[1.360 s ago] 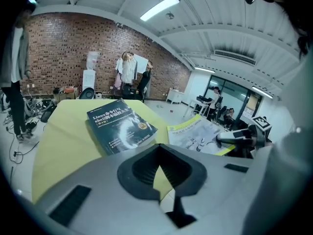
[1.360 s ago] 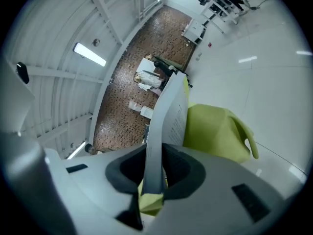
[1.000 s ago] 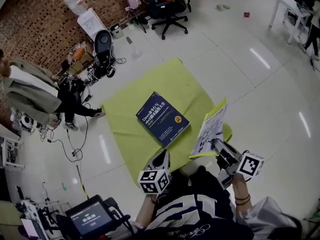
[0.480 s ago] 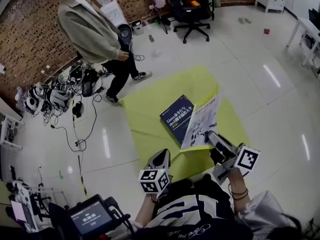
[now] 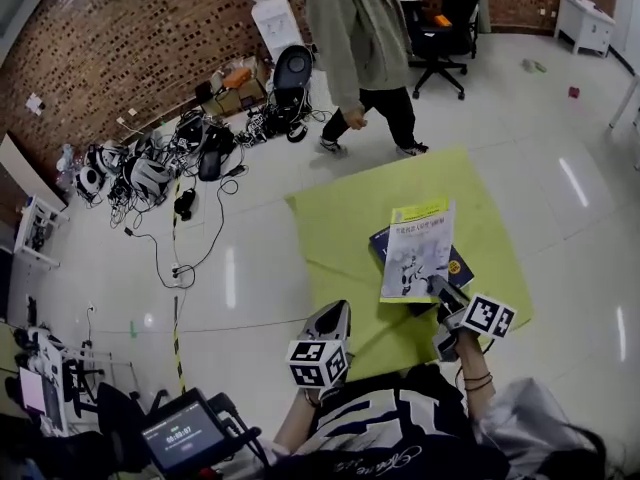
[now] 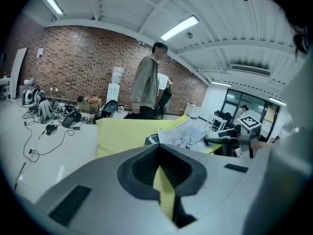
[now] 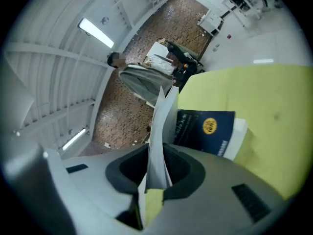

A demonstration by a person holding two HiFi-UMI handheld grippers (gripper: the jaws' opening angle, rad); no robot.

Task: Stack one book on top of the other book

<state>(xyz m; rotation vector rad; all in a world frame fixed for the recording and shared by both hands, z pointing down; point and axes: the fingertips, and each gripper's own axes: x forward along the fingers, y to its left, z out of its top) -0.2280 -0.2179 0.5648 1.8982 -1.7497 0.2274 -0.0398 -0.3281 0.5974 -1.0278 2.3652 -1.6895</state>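
A dark blue book (image 5: pixel 462 266) lies flat on the yellow-green cloth (image 5: pixel 335 230). My right gripper (image 5: pixel 437 290) is shut on the near edge of a white book with a yellow band (image 5: pixel 418 252); its jaws are closing. It holds the book tilted up over most of the blue one. In the right gripper view the white book (image 7: pixel 159 126) stands edge-on between the pads, with the blue book (image 7: pixel 205 129) beyond it. My left gripper (image 5: pixel 338 318) hangs at the cloth's near edge. Its jaws stand a narrow slit apart with nothing between them.
A person in a grey coat (image 5: pixel 358 30) walks past the cloth's far side. Beyond are an office chair (image 5: pixel 440 30) and a heap of cables and gear (image 5: pixel 150 173) along the brick wall. A small screen (image 5: pixel 185 435) is at the lower left.
My right gripper has carried the white book from right of the blue book to over it, and lower. The person has walked from the far left to behind the cloth.
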